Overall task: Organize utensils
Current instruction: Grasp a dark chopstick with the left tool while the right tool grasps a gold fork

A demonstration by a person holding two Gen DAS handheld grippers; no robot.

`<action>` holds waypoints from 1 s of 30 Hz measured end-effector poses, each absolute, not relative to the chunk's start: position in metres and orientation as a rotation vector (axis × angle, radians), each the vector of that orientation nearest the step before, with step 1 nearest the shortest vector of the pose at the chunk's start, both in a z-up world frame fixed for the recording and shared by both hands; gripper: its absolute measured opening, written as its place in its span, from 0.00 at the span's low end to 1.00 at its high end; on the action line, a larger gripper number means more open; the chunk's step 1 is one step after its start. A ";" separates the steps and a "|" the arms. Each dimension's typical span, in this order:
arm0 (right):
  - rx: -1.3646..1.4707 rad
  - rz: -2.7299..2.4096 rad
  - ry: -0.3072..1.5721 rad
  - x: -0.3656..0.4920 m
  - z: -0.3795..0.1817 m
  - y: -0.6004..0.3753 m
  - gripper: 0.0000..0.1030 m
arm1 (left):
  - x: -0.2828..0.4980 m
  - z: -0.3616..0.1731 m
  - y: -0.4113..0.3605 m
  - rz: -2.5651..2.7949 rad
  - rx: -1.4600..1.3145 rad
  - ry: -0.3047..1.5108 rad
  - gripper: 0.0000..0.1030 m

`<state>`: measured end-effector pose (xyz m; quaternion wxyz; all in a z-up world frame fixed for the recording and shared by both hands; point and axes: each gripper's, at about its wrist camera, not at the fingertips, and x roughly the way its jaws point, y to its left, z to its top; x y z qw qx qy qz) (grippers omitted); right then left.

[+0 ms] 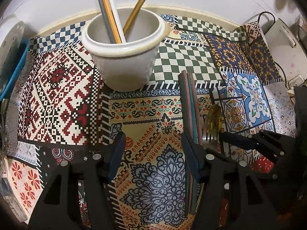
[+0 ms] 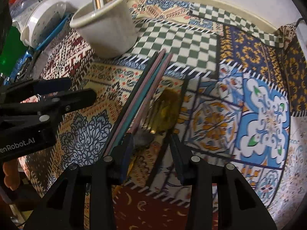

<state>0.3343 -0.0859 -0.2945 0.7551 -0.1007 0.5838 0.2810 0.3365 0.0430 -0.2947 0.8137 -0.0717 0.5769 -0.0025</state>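
Utensils split two ways: some already stand in the white cup [image 1: 122, 51], upper centre of the left wrist view, the rest lie flat on the patterned tablecloth [image 1: 57, 99]. In the cup: a silver-and-gold handle [image 1: 107, 9] and a thin gold handle [image 1: 138, 5], both leaning on the rim, so the cup reads as the collection point. Left on the cloth: a bundle of coloured chopsticks [image 2: 142, 99] running diagonally through mid-frame of the right wrist view, and a gold fork [image 2: 163, 111] just beside them, tines toward the top of the frame; whether they touch I can't tell, that patch is blurred. Right gripper [image 2: 151, 143] points steeply down with jaws parted, straddling the fork's neck, nothing pinched, one finger right against the chopsticks; likely lined up to lift the fork by its narrow part. Left gripper [image 1: 153, 147] is also parted and empty, hovering over bare cloth lower centre of its view, its right finger beside the chopsticks, probably staying clear or waiting on the chopsticks. Risk, my read: the right finger snags a chopstick as it closes.
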 end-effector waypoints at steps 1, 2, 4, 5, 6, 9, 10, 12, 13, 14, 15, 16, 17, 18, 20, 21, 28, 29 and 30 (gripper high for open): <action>-0.225 0.610 1.254 0.332 -0.294 -0.084 0.37 | 0.337 -0.296 0.043 -0.004 -0.151 1.233 0.57; -0.236 0.609 1.252 0.331 -0.294 -0.081 0.38 | 0.338 -0.297 0.042 -0.003 -0.149 1.235 0.57; -0.251 0.605 1.229 0.328 -0.294 -0.079 0.39 | 0.340 -0.300 0.042 0.001 -0.144 1.239 0.57; -0.249 0.606 1.218 0.327 -0.294 -0.078 0.39 | 0.341 -0.301 0.042 0.002 -0.142 1.239 0.57; -0.246 0.606 1.212 0.327 -0.294 -0.079 0.40 | 0.341 -0.302 0.042 0.003 -0.140 1.240 0.57; -0.250 0.611 1.193 0.323 -0.295 -0.079 0.37 | 0.341 -0.303 0.044 0.005 -0.140 1.239 0.57; -0.249 0.613 1.189 0.323 -0.296 -0.080 0.35 | 0.341 -0.303 0.044 0.005 -0.142 1.239 0.57; -0.242 0.617 1.191 0.323 -0.296 -0.087 0.32 | 0.343 -0.305 0.043 0.002 -0.144 1.240 0.57; -0.244 0.614 1.192 0.324 -0.296 -0.092 0.25 | 0.344 -0.305 0.042 -0.003 -0.147 1.239 0.57; -0.255 0.609 1.194 0.324 -0.297 -0.097 0.23 | 0.344 -0.305 0.042 -0.007 -0.148 1.238 0.57; -0.258 0.608 1.193 0.327 -0.296 -0.102 0.21 | 0.344 -0.304 0.040 -0.016 -0.149 1.235 0.57; -0.259 0.609 1.194 0.330 -0.297 -0.105 0.20 | 0.345 -0.304 0.038 -0.025 -0.148 1.232 0.57; -0.259 0.606 1.195 0.332 -0.297 -0.109 0.20 | 0.345 -0.304 0.036 -0.031 -0.146 1.232 0.57; -0.261 0.602 1.194 0.334 -0.297 -0.111 0.19 | 0.347 -0.305 0.032 -0.040 -0.141 1.233 0.57; -0.258 0.589 1.200 0.340 -0.296 -0.117 0.19 | 0.348 -0.307 0.026 -0.059 -0.132 1.238 0.54; -0.252 0.583 1.203 0.344 -0.295 -0.121 0.19 | 0.349 -0.308 0.023 -0.069 -0.124 1.243 0.53; -0.193 0.536 1.223 0.359 -0.289 -0.144 0.11 | 0.361 -0.323 0.014 -0.096 -0.107 1.281 0.37; -0.189 0.532 1.228 0.361 -0.288 -0.146 0.11 | 0.362 -0.324 0.014 -0.098 -0.110 1.283 0.37; -0.183 0.530 1.233 0.361 -0.288 -0.148 0.11 | 0.364 -0.324 0.014 -0.094 -0.110 1.279 0.37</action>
